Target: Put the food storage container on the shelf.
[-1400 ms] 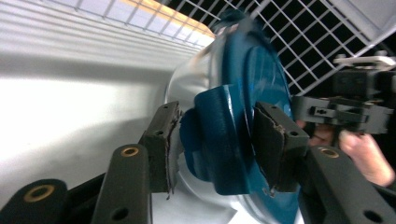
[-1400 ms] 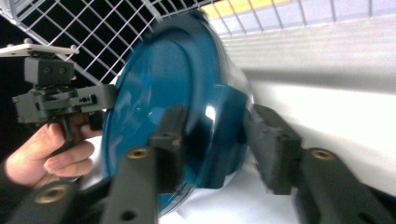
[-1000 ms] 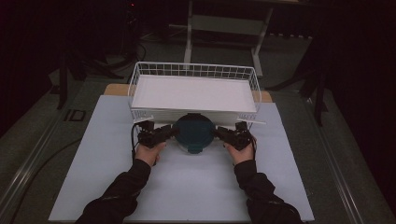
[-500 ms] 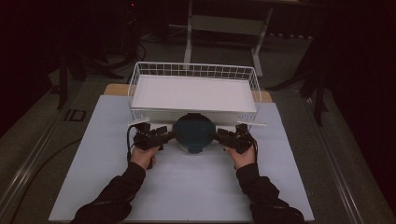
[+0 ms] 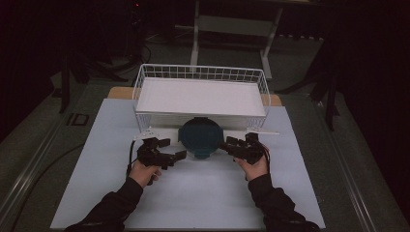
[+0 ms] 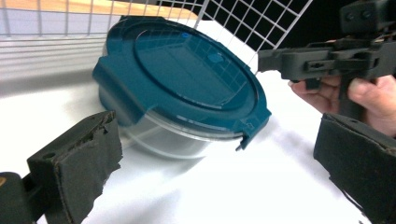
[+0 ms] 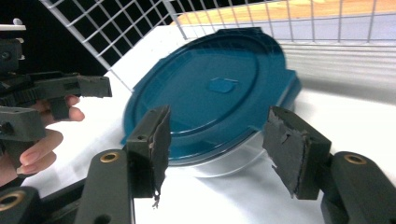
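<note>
With the teal-lidded clear container (image 5: 200, 138) resting on the white mat at the wire basket's (image 5: 201, 73) six o'clock, both hands should back off level – left gripper (image 5: 170, 151) just spread wide, right gripper (image 5: 229, 143) also parted, neither pinching it – so no pad clips a lid tab

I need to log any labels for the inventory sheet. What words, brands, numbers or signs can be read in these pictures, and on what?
No readable text anywhere.
Container lid: a small raised mark at its middle, too blurred to read.
Lid tab: a faint embossed mark, not legible.
Dark plate on the floor left of the table: too dim to read.
Wire basket, its white liner and the table: no markings seen.
</note>
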`<control>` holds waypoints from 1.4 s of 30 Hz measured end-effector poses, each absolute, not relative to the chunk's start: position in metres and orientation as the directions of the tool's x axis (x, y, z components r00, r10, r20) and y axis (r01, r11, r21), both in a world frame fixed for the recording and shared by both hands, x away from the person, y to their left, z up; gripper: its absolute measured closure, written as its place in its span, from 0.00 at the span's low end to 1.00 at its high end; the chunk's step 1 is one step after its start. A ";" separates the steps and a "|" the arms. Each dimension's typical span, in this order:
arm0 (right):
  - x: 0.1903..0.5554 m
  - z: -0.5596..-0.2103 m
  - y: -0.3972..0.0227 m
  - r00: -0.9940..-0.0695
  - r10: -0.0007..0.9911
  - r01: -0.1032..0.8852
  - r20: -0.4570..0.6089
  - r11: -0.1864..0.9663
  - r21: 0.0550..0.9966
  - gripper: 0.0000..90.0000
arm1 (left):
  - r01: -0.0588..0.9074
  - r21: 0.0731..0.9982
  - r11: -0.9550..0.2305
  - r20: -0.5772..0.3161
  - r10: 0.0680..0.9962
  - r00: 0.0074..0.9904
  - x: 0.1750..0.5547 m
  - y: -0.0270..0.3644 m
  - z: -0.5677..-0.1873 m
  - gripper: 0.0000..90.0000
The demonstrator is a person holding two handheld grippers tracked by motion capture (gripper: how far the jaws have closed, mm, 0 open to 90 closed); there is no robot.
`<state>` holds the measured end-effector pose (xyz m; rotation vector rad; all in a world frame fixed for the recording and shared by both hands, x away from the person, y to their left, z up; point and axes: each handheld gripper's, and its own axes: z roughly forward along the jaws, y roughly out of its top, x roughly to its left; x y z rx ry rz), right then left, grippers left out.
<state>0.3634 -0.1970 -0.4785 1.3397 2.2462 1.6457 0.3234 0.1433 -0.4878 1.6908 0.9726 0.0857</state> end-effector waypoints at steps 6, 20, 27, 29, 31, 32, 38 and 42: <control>0.346 -0.474 -0.191 -0.645 0.646 0.589 0.408 0.080 0.804 0.52 | 0.535 0.843 -0.050 -0.387 0.635 0.669 0.304 0.147 -0.481 0.01; 0.316 -0.485 -0.161 -0.696 0.594 0.607 0.404 0.186 0.772 0.84 | 0.468 0.875 -0.123 -0.290 0.641 0.711 0.266 0.148 -0.477 0.01; 0.314 -0.490 -0.146 -0.709 0.568 0.623 0.419 0.224 0.750 1.00 | 0.464 0.875 -0.138 -0.277 0.643 0.714 0.261 0.147 -0.488 0.01; 0.314 -0.490 -0.143 -0.711 0.569 0.619 0.413 0.229 0.751 1.00 | 0.452 0.880 -0.147 -0.260 0.646 0.718 0.260 0.147 -0.490 0.01; 0.315 -0.491 -0.139 -0.715 0.568 0.614 0.407 0.233 0.754 1.00 | 0.442 0.884 -0.149 -0.248 0.652 0.716 0.259 0.146 -0.491 0.01; 0.316 -0.491 -0.138 -0.715 0.571 0.613 0.403 0.236 0.754 1.00 | 0.441 0.883 -0.158 -0.241 0.653 0.717 0.259 0.146 -0.492 0.01; 0.322 -0.494 -0.134 -0.707 0.581 0.619 0.403 0.232 0.750 1.00 | 0.437 0.886 -0.157 -0.237 0.656 0.716 0.258 0.146 -0.494 0.01; 0.327 -0.496 -0.133 -0.710 0.594 0.610 0.378 0.250 0.752 1.00 | 0.440 0.884 -0.158 -0.238 0.659 0.713 0.259 0.146 -0.495 0.01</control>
